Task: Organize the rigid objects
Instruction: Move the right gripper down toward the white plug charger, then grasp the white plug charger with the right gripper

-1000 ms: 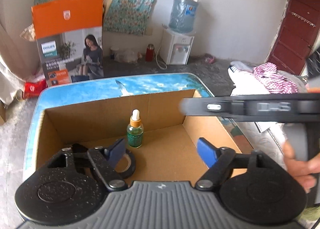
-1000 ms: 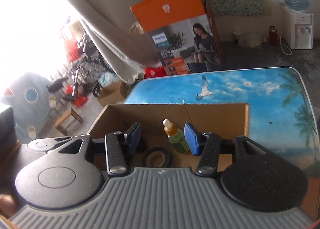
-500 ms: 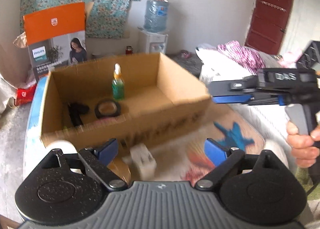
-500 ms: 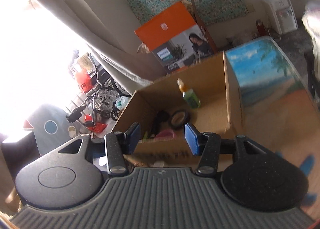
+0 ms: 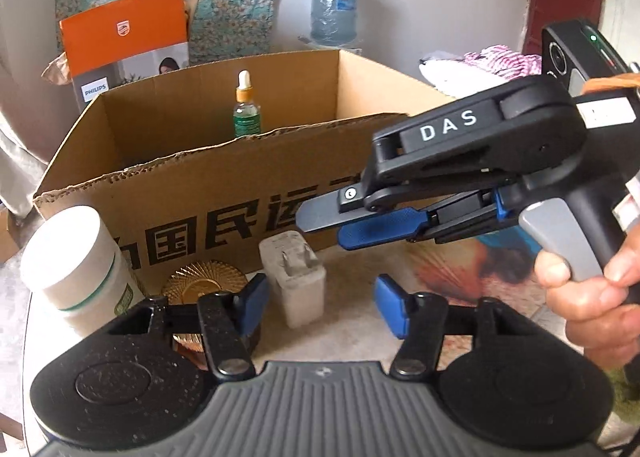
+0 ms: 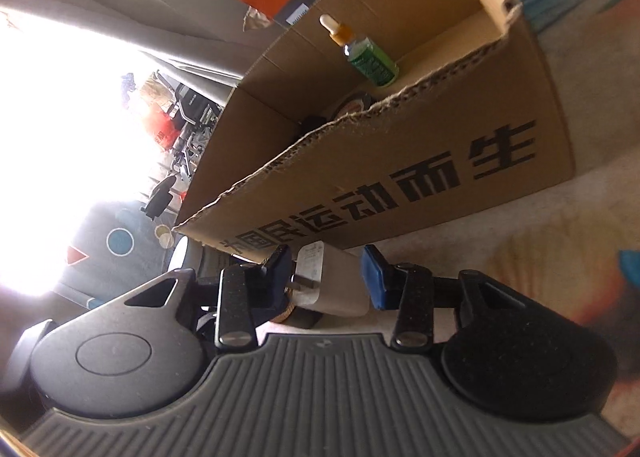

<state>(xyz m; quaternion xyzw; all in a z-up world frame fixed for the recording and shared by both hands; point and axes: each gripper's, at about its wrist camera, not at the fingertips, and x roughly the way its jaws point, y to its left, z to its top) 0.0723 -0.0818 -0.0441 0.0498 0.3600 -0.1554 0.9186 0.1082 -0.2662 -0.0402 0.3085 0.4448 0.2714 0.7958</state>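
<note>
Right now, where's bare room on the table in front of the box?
Free: tabletop right of the charger plug. Crowded: left side, white jar, gold-lidded tin and plug bunched against the cardboard box.

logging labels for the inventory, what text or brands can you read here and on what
"DAS": on top of the right tongs, seen from the left wrist.
"PHILIPS": orange and grey product box behind the cardboard box.
"国民运": cardboard box front, left wrist view; its first character is partly hidden.
"运动而生": same front, right wrist view.
Dropper bottle label: too small to read.
</note>
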